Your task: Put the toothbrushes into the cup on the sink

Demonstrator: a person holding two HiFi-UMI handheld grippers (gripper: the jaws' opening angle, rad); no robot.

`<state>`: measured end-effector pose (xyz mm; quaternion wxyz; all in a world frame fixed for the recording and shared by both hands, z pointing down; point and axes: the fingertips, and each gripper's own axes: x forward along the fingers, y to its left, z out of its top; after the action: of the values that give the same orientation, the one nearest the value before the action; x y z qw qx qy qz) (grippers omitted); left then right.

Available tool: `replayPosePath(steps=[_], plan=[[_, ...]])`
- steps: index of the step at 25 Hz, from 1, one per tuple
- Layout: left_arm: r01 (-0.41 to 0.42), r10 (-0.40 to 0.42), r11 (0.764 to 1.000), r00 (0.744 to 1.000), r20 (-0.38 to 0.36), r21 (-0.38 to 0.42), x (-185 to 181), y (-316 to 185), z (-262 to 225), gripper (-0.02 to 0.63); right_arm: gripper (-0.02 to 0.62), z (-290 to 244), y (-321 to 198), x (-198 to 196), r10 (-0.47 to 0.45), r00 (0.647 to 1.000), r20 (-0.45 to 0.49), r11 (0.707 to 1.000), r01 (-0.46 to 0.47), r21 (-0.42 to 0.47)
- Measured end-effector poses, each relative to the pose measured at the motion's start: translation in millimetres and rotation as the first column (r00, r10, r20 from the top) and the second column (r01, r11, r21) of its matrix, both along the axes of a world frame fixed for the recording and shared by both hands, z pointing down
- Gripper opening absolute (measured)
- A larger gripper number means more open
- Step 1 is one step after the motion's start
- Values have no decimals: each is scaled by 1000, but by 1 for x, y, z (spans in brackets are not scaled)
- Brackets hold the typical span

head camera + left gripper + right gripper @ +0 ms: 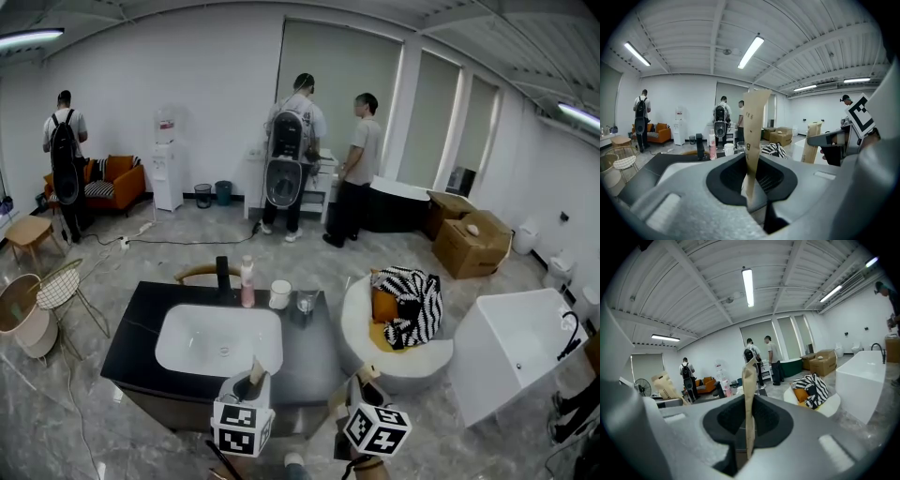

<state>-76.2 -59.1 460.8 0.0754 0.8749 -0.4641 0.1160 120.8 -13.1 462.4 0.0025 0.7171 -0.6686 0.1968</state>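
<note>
At the left gripper (751, 187): jaws nearly together, clamped on the left toothbrush (753, 136), sealed in a flat tan paper sleeve with dark print, upright, rising well above the jaws. At the right gripper (749, 439): jaws likewise nearly closed, pinching the right toothbrush (749, 394) in the same kind of sleeve, seen edge-on, upright, top creased. Grippers side by side, the left one at the near edge of the black countertop (131, 342).

Directly ahead of the left gripper: white basin (187, 347). Beyond the basin, along the far edge, left to right: black faucet (222, 275), pink bottle (247, 283), white cup (279, 294), clear glass (306, 303). Cup well apart from both grippers, with the basin in between. Ahead and right of the right gripper: round white chair (358, 326) holding a striped cloth (412, 295); farther right, a white bathtub (511, 352). Far ahead: cardboard boxes (473, 246).
</note>
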Motion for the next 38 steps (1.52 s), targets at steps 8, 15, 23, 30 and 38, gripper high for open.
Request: replayPosePath(steps=[8,15,23,30,38], plan=[[32,-32,999,999,-8,-6,15,-67,-1,41,35,-5,-72,17,-41,999,-18,999,41,3],[59,-59,998,998,-6,-10,34,-124,-8,41,35,-10,-139,34,-80,996,-24,997,80,1],[100,-100,995,995,5,-3,54,-186,-19,41,35,-18,-209,63,-109,994,-11,994,109,13],[133,-133,991,991,14,-9,66,-223,-17,41,35,-15,-254,81,-135,991,-4,991,135,14],[175,-173,983,984,33,-53,59,-238,2,41,35,2,-278,90,-136,991,22,991,136,-3]])
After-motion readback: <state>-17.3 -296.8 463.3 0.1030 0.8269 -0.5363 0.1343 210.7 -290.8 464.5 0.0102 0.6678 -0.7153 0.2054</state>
